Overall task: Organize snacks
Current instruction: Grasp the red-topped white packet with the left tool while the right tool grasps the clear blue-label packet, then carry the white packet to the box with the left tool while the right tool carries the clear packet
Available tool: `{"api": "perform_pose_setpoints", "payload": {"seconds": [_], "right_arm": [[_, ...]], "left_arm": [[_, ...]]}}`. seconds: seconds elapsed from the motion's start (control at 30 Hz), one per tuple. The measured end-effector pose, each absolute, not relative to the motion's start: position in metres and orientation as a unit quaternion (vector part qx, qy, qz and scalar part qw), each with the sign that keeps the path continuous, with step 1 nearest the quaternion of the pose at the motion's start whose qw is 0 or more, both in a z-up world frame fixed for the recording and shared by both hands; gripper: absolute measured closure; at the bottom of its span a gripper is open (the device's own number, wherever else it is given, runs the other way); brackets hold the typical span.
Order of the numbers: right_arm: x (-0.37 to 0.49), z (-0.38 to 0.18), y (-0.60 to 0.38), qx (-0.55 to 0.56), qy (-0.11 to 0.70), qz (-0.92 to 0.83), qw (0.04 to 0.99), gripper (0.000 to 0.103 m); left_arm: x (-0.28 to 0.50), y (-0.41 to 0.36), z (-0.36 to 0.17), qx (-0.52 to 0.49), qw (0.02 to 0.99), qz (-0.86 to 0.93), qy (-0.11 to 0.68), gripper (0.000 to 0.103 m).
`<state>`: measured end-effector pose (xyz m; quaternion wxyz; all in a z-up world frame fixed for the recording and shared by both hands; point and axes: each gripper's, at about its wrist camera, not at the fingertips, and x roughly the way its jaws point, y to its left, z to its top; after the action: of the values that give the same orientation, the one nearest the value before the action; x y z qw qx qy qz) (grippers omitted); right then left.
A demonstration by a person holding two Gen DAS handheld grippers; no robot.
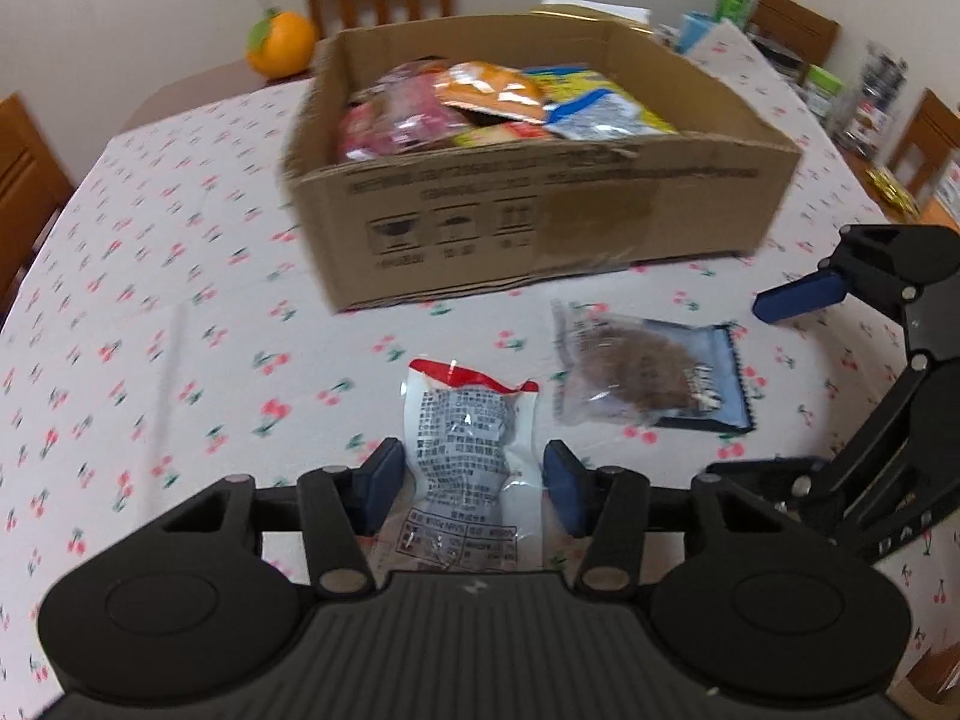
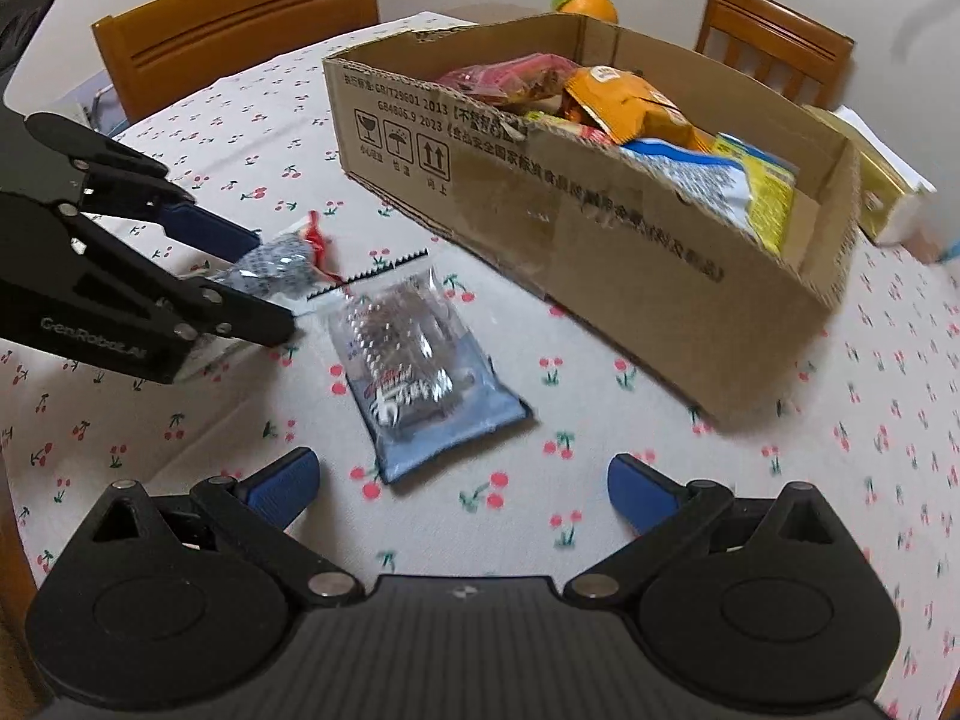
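A: Where does the white snack packet (image 1: 465, 450) lie?
B: On the cherry-print counter (image 1: 150, 312), pinched between the pads of the left tongs (image 1: 468, 483), near the cardboard box (image 1: 540, 228) of snacks.

A: And the other one?
B: The blue cookie packet (image 2: 414, 372) lies just beside it. The right tongs (image 2: 462, 489) hang spread above the cloth, gripping nothing.
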<state>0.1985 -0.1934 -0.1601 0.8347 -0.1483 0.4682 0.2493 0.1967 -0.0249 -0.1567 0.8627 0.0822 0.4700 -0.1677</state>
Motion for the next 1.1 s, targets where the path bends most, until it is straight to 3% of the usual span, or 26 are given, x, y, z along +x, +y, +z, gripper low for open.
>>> {"api": "perform_pose_setpoints", "payload": {"seconds": [0.33,0.43,0.5,0.53,0.63,0.73,0.87,0.93,0.97,1.03,1.1], "right_arm": [[0.226,-0.163,-0.158,-0.175,0.460,0.298,0.818,0.000],[0.214,-0.159,-0.153,-0.176,0.459,0.307,0.815,0.008],[0.205,-0.156,-0.151,-0.177,0.458,0.308,0.815,0.023],[0.201,-0.154,-0.151,-0.177,0.458,0.309,0.815,0.026],[0.200,-0.153,-0.148,-0.177,0.458,0.302,0.817,0.028],[0.208,-0.154,-0.147,-0.165,0.458,0.285,0.825,0.027],[0.210,-0.156,-0.146,-0.151,0.454,0.265,0.837,0.029],[0.207,-0.155,-0.146,-0.144,0.451,0.253,0.843,0.039],[0.207,-0.154,-0.146,-0.140,0.452,0.246,0.846,0.049],[0.206,-0.152,-0.146,-0.134,0.456,0.234,0.848,0.052],[0.203,-0.152,-0.144,-0.134,0.456,0.226,0.850,0.052]], "left_arm": [[0.199,-0.010,-0.157,0.074,0.867,-0.141,0.472,0.050],[0.198,-0.007,-0.157,0.072,0.867,-0.143,0.472,0.050],[0.196,-0.006,-0.157,0.072,0.866,-0.145,0.473,0.046],[0.195,-0.005,-0.157,0.071,0.866,-0.147,0.473,0.043],[0.192,-0.006,-0.158,0.075,0.864,-0.153,0.474,0.036],[0.188,-0.007,-0.159,0.086,0.864,-0.157,0.470,0.036],[0.188,-0.005,-0.159,0.083,0.866,-0.163,0.465,0.038],[0.186,-0.005,-0.160,0.085,0.868,-0.165,0.460,0.039],[0.186,-0.005,-0.160,0.086,0.869,-0.166,0.459,0.040],[0.185,-0.005,-0.159,0.087,0.871,-0.171,0.453,0.052],[0.186,-0.004,-0.158,0.086,0.871,-0.173,0.453,0.056]]}}
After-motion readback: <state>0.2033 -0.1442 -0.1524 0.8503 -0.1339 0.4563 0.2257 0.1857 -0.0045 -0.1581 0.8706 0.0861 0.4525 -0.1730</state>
